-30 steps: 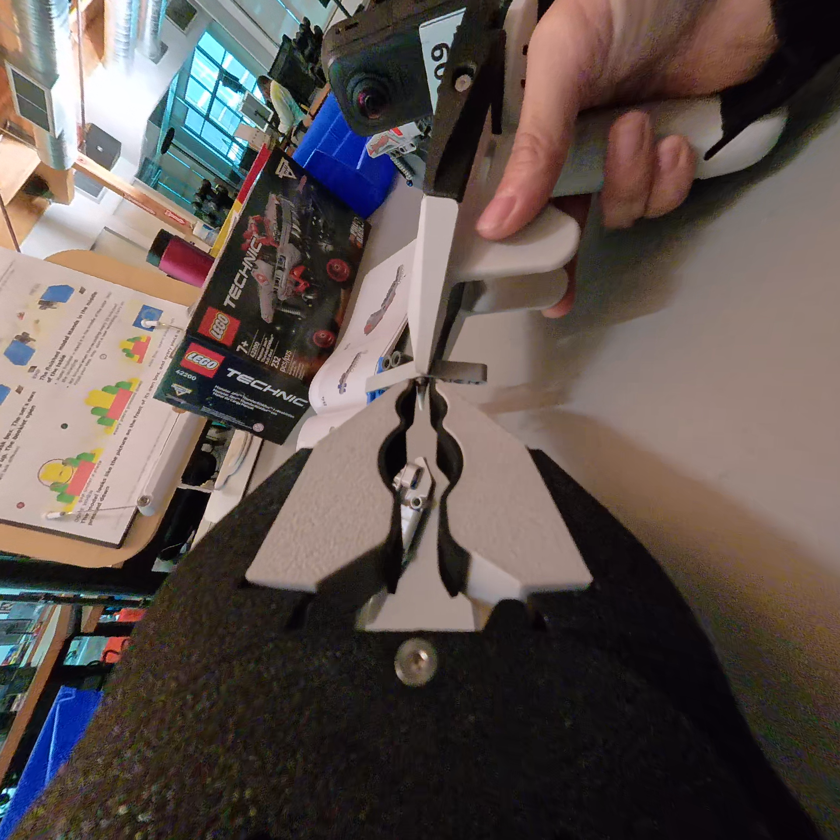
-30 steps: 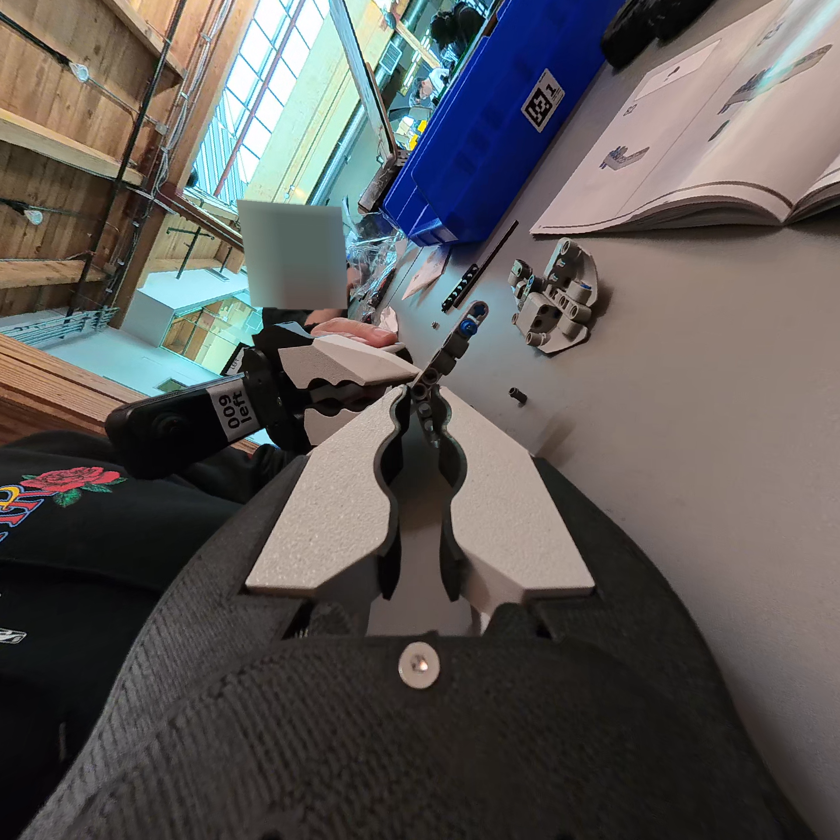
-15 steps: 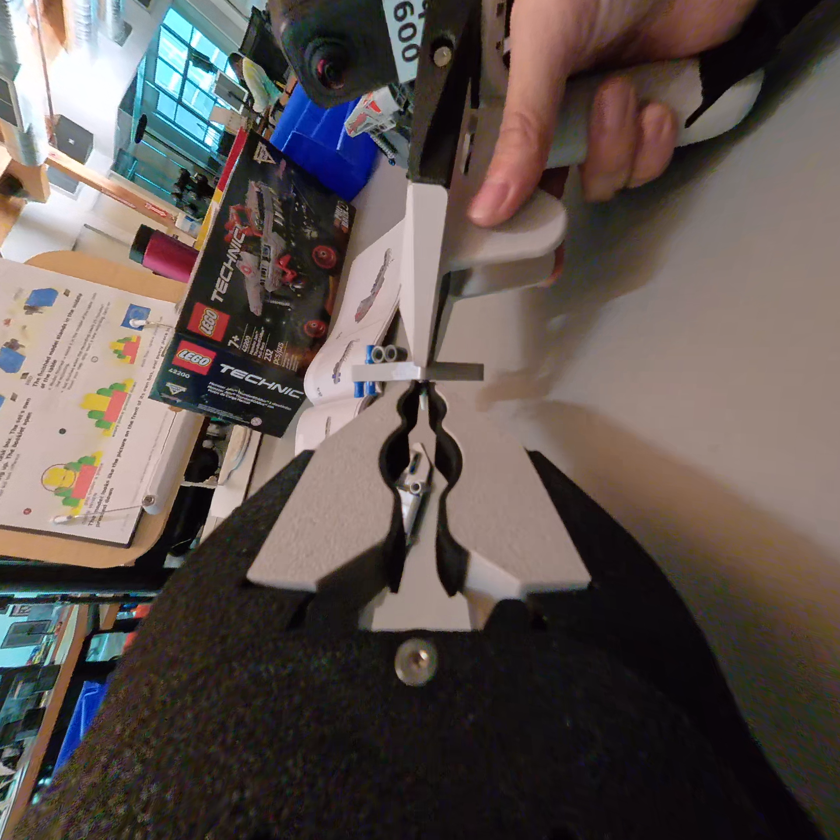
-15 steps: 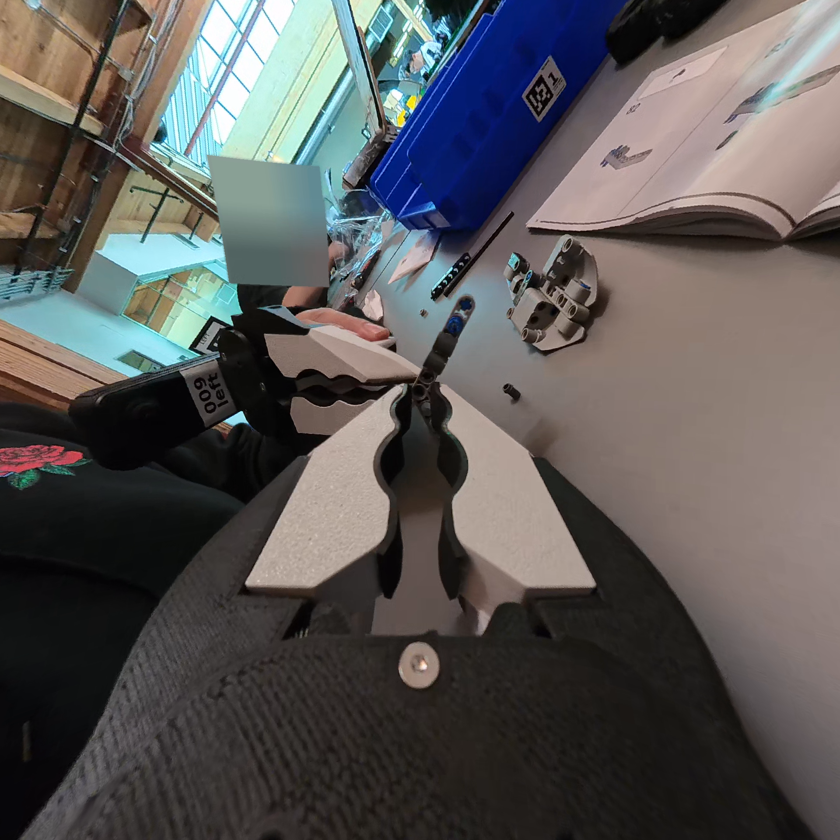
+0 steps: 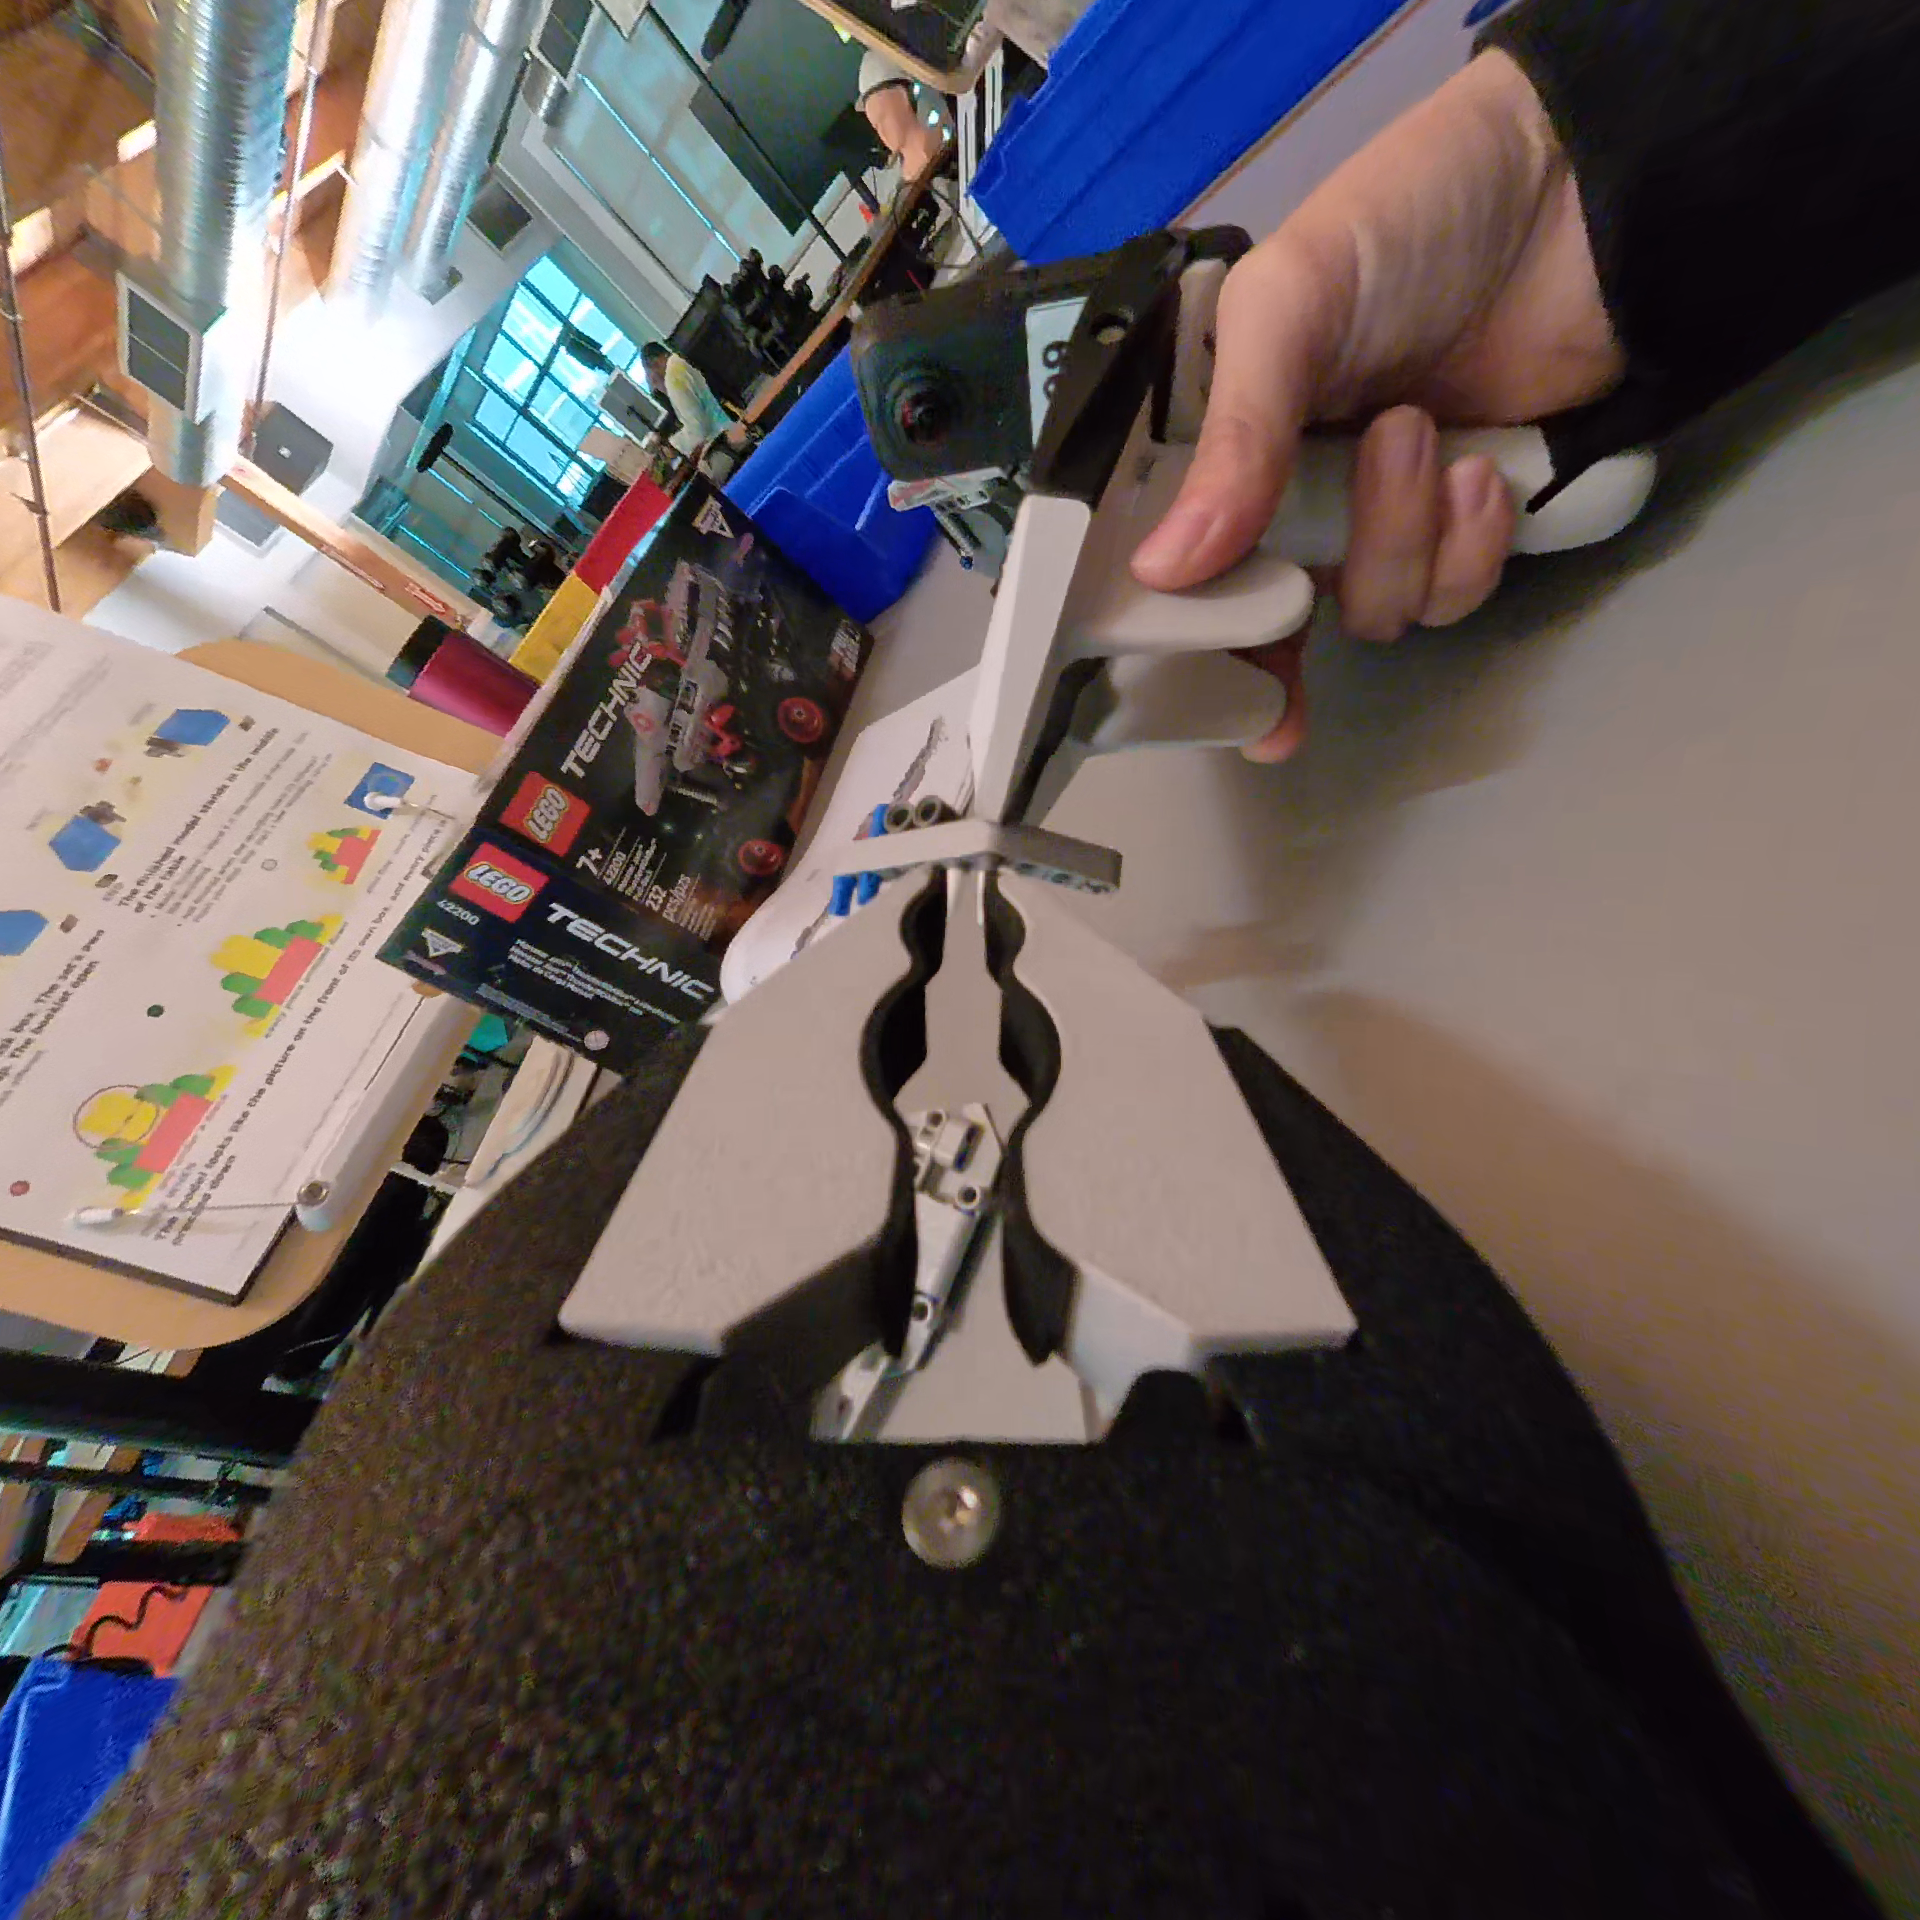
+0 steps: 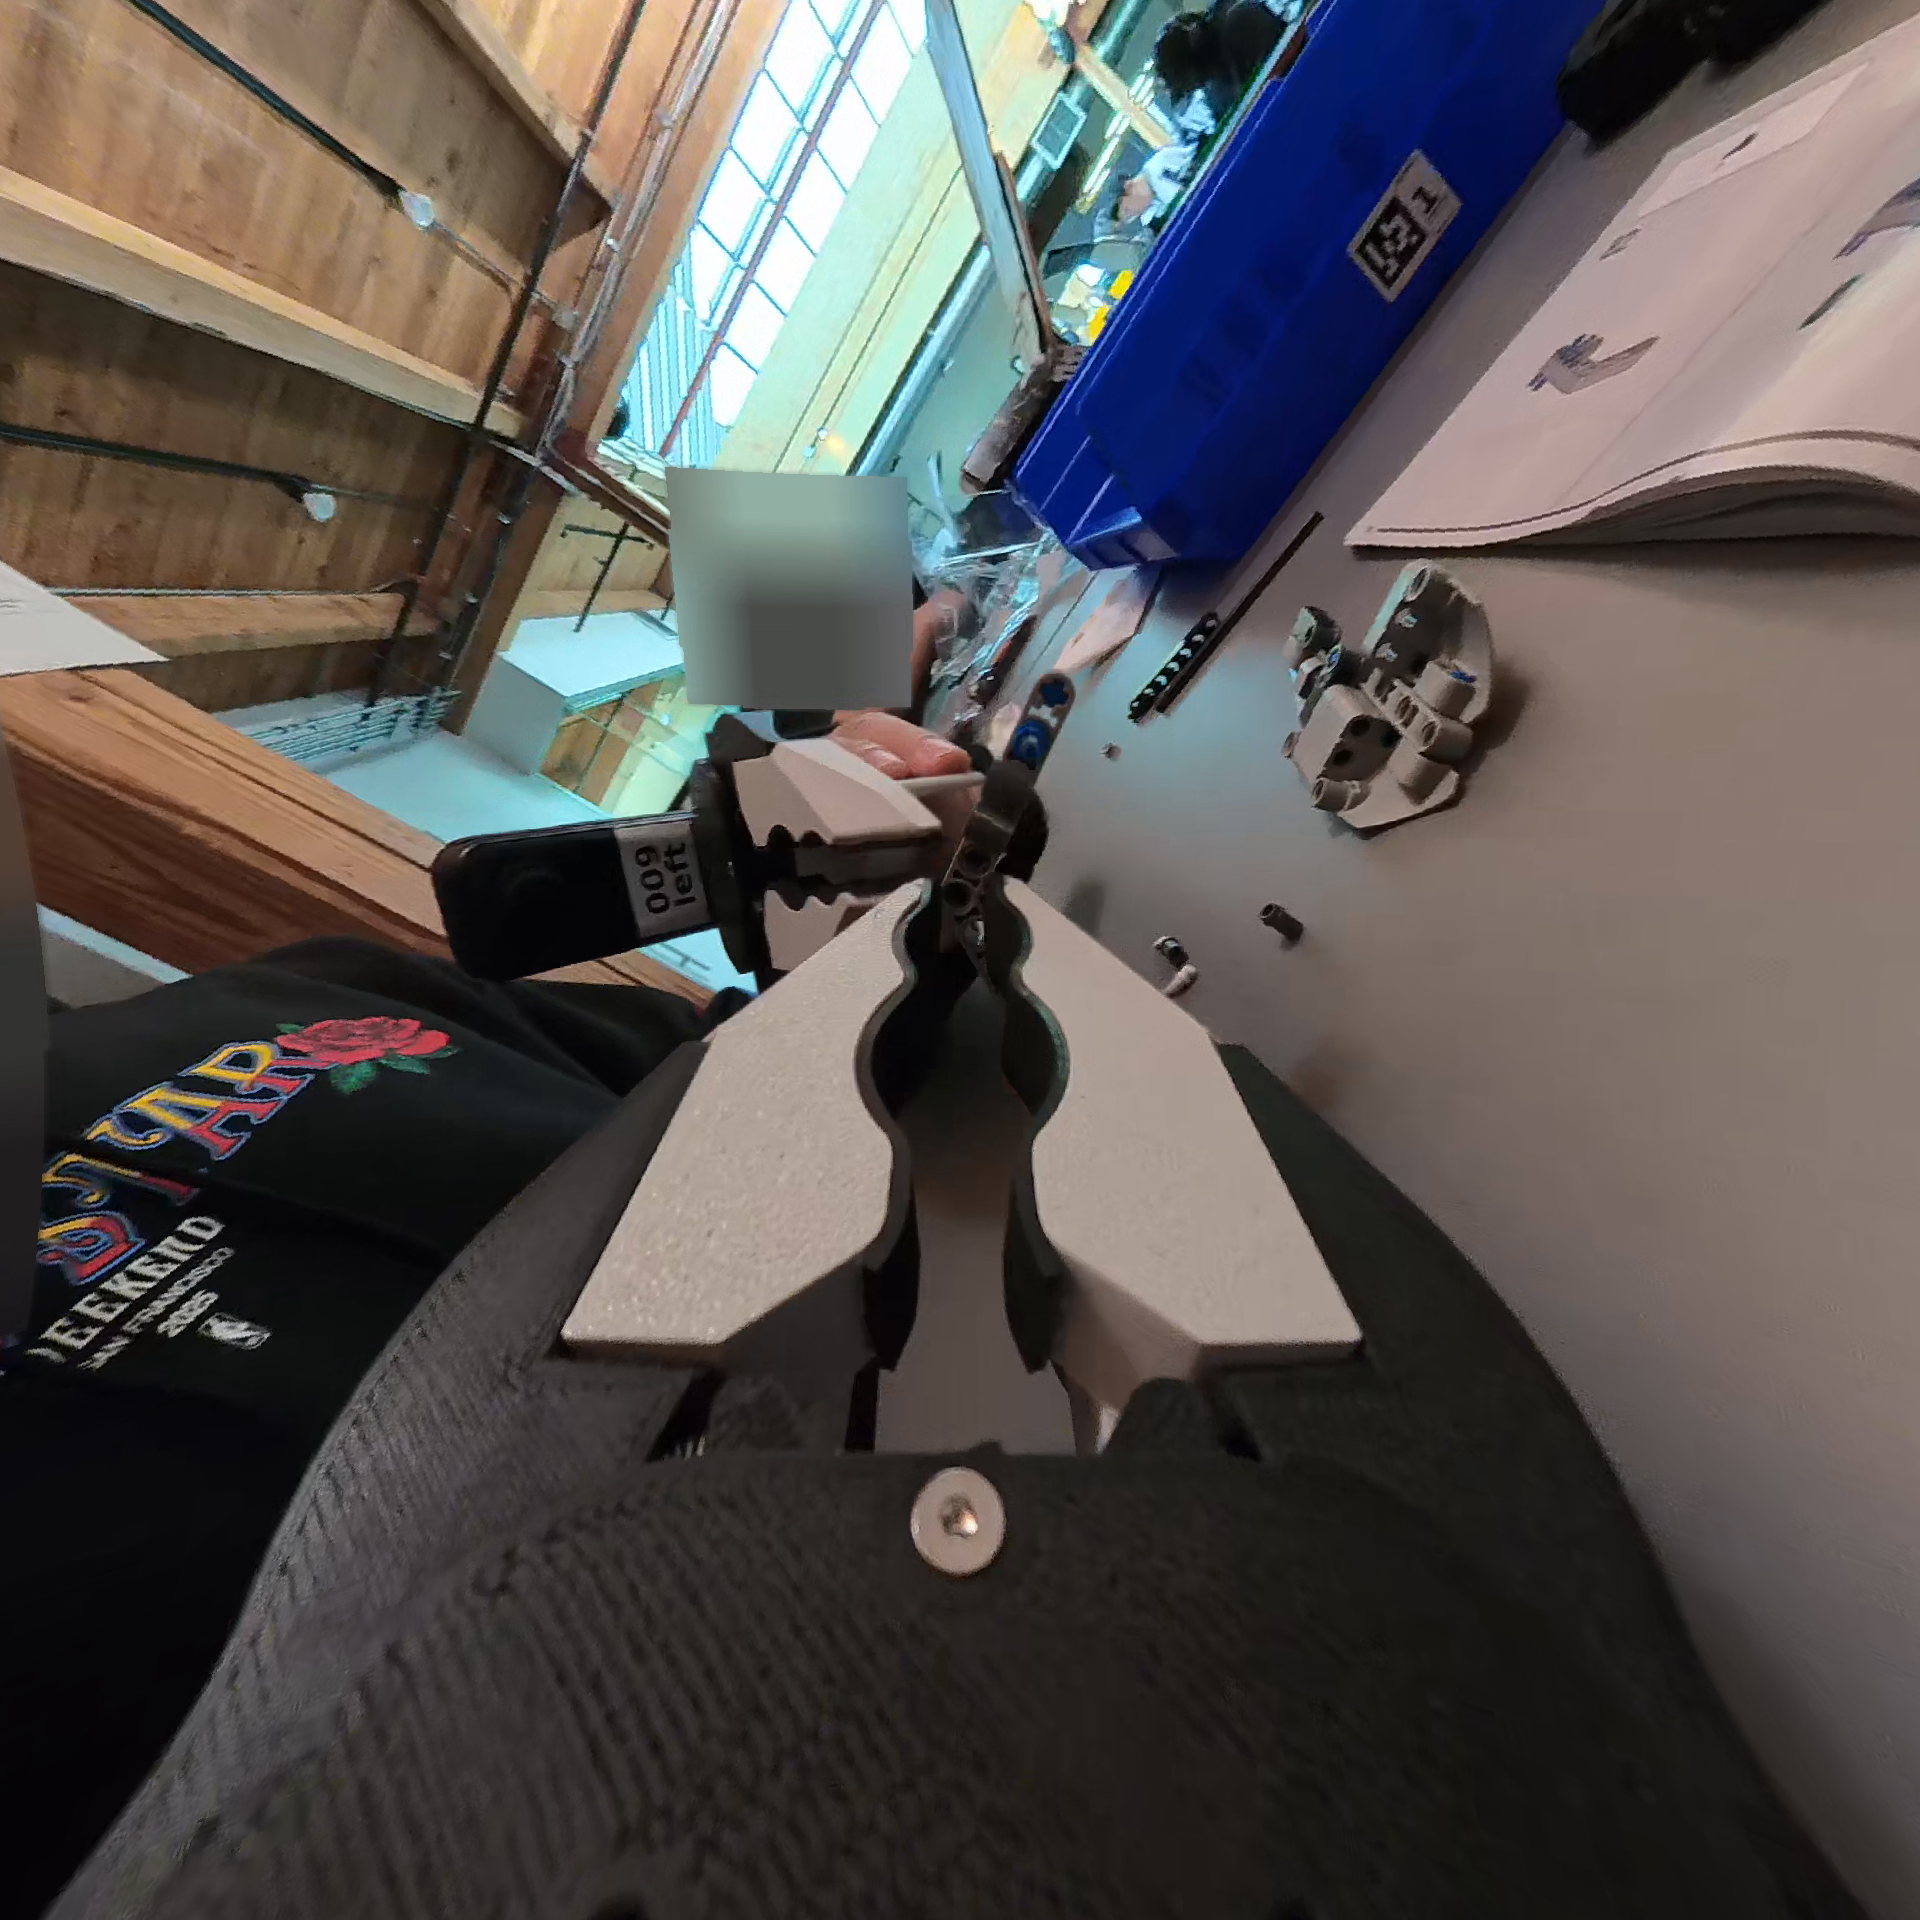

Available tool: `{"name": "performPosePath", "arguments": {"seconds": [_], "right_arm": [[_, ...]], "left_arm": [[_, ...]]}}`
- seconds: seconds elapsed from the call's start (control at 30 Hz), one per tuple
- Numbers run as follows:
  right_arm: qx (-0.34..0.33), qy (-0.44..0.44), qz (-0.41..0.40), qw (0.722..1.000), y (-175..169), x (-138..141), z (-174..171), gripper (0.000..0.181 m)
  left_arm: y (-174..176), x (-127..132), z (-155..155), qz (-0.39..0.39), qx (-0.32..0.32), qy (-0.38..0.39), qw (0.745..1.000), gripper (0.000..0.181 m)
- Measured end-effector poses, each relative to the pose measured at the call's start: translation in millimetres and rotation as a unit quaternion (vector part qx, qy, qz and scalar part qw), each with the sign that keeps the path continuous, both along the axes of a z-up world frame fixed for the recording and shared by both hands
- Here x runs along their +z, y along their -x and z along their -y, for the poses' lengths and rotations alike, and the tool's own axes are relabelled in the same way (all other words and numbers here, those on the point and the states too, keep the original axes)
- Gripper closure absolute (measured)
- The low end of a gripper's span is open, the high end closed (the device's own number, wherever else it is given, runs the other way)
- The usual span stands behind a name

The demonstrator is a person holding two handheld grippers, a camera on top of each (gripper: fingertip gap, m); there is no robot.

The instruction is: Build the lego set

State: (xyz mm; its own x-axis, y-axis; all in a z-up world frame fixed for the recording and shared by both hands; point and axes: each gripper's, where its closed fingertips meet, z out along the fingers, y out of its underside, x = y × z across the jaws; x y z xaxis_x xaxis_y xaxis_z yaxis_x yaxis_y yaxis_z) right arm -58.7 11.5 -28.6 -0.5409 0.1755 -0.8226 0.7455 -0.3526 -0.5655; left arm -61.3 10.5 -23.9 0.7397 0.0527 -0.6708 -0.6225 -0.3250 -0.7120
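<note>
Now both jaws pinching pieces, right gripper [image 6: 966, 914] farther from left gripper [image 5: 961, 894].

Both wrist cameras sit rolled sideways, close above a grey table [image 6: 1621, 1039], each looking along its own fingers. They face each other: each shows the opposite gripper near 12 o'clock, and both share the open booklet [image 6: 1714, 416].

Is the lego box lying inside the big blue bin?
No, the lego box stands outside the blue bin, beside an open instruction booklet on the grey table.
</note>
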Motion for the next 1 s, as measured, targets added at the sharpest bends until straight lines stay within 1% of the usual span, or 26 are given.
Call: {"name": "performPosePath", "arguments": {"seconds": [0.13,0.3,0.43,0.6,0.77,1.0], "right_arm": [[0.016,0.02,0.009,1.0,-1.7,2.6,-0.2,0.174],[0.023,0.013,0.011,1.0,-3.0,0.5,1.9,0.174],[0.032,0.019,0.009,0.999,-5.3,2.2,2.6,0.174],[0.035,0.027,0.015,0.999,-4.8,2.6,2.3,0.174],[0.022,0.043,0.016,0.999,-0.4,4.9,-2.0,0.175],[0.012,0.031,0.01,0.999,0.5,3.8,-1.5,0.174]], "left_arm": [[-1.8,-5.8,0.2,-0.02,0.001,0.018,1.0,0.179],[-3.6,-6.4,-1.7,-0.037,0.002,0.025,0.999,0.181],[-6.9,-4.9,-1.5,-0.013,-0.006,0.023,1.0,0.181],[-6.4,-3.1,-4.0,-0.007,0.001,0.017,1.0,0.181],[-1.9,-3.5,-5.4,0.012,0.018,0.009,1.0,0.181],[-1.3,-3.0,-2.9,0.027,0.012,-0.006,1.0,0.181]]}}
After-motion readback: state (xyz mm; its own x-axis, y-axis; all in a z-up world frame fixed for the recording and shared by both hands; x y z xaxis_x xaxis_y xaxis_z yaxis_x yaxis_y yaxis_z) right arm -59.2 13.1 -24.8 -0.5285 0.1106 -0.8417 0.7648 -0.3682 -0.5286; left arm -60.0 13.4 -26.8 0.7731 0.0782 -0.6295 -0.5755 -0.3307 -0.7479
